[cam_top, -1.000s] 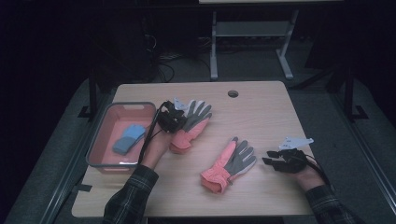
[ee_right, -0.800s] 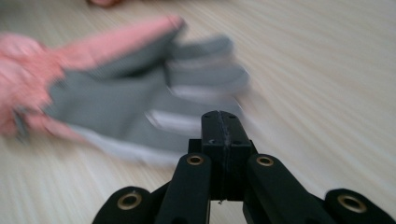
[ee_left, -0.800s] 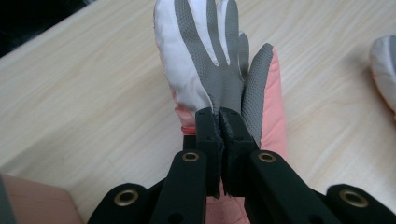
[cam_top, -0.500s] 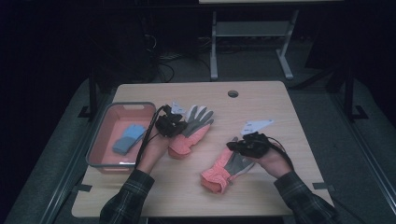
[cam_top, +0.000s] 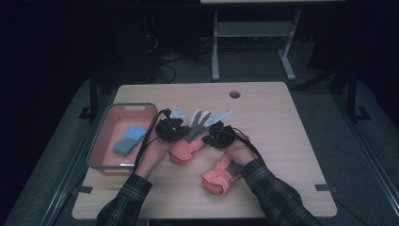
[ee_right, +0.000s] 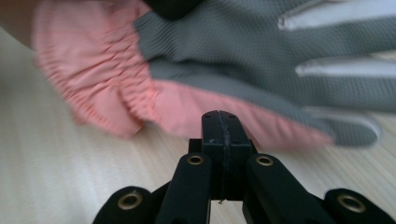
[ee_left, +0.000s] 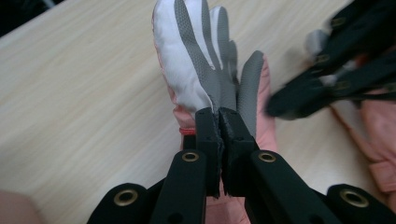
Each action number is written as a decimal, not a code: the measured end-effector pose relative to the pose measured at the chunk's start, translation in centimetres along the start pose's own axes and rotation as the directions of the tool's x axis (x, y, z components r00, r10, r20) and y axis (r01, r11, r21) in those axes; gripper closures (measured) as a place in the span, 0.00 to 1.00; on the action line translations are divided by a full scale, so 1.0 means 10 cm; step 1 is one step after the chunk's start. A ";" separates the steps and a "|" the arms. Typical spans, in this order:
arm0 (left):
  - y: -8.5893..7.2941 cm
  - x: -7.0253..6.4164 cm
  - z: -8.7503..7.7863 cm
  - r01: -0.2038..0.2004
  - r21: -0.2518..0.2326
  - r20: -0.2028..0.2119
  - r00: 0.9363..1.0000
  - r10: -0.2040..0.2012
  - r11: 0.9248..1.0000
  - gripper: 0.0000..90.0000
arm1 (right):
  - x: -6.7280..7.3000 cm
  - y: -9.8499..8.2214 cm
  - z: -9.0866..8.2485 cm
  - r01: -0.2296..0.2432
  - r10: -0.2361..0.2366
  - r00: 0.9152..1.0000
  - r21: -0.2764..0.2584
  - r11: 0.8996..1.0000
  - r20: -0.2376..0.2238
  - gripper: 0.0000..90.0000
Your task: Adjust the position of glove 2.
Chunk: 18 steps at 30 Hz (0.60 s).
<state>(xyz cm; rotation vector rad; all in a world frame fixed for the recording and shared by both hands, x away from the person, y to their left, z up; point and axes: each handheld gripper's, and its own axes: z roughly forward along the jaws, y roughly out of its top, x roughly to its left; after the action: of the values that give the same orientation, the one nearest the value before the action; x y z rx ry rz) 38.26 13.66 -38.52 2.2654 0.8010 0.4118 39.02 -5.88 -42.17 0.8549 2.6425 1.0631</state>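
Left gripper [ee_left: 219, 116] clamped on palm of upper glove [cam_top: 190, 136], right gripper [ee_right: 223, 119] clenched empty just beside that glove's edge, second glove [cam_top: 219, 176] near table [cam_top: 282, 122] front edge under right forearm

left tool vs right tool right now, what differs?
Left tool is shut on the farther glove, pinching its palm; right tool is shut with nothing between its jaws, just short of that glove's pink edge. The right forearm crosses the nearer glove; the left does not. Both are black and point at the farther glove.
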 end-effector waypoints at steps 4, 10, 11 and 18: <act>-0.01 -0.07 0.05 -0.007 -0.010 0.045 0.999 0.007 1.000 0.96 | 0.00 -0.01 0.07 -0.007 0.007 1.000 0.016 1.000 -0.002 1.00; 0.00 -0.12 0.06 0.011 -0.041 0.110 0.994 -0.006 0.999 0.94 | -0.01 -0.04 0.05 -0.011 0.011 1.000 0.027 1.000 -0.001 1.00; 0.01 -0.14 0.07 0.020 -0.048 0.128 0.992 -0.014 0.999 0.93 | -0.02 -0.05 0.03 -0.017 0.017 1.000 0.022 1.000 -0.003 1.00; 0.05 -0.26 0.13 -0.004 -0.059 0.154 0.988 0.013 0.998 0.93 | -0.08 -0.23 -0.27 -0.019 0.019 1.000 -0.028 0.999 -0.002 0.96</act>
<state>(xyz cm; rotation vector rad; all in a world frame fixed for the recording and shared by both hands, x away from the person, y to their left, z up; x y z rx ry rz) 37.10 11.04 -39.23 2.2162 0.6912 0.2562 37.70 -9.23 -41.83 0.8756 2.6199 1.1026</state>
